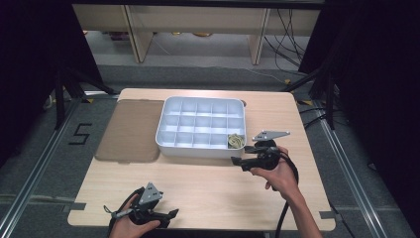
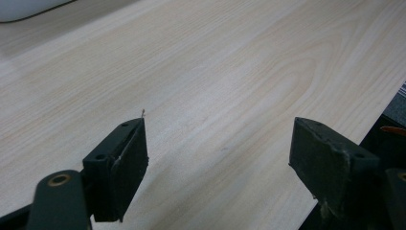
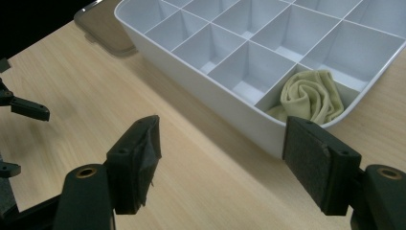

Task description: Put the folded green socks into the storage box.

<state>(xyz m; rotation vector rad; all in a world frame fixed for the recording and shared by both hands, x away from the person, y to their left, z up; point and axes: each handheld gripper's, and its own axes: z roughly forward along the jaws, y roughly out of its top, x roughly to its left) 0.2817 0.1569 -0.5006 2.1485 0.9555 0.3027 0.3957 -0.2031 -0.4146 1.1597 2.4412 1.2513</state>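
Left hand [image 1: 130,224] sat at the near edge of the table [image 1: 208,193], forearm entering from the bottom of the high view. Left gripper [image 1: 166,215] lay low over the wood, pointing toward the right side of the table. In the left gripper view [image 2: 218,158] its jaws stood wide apart with only bare tabletop between them; nothing held.

Flat brown lid [image 1: 130,130] lay on the table's left part, just beside the white compartment tray [image 1: 163,126].

The tray held a crumpled pale-green cloth [image 1: 236,141] in its near right corner compartment; the right gripper view [image 3: 313,96] showed it bunched inside that cell, touching the walls. Other cells in view looked empty, though the far rows were poorly resolved.

Right hand [image 1: 277,171] was held near the tray's right front corner, wrist bent, forearm slanting in from the bottom right. Right gripper [image 1: 237,161] pointed left along the tray's front wall. In the right gripper view [image 3: 220,153] the jaws stood wide, clear of the cloth, with table and tray wall between them; nothing gripped.
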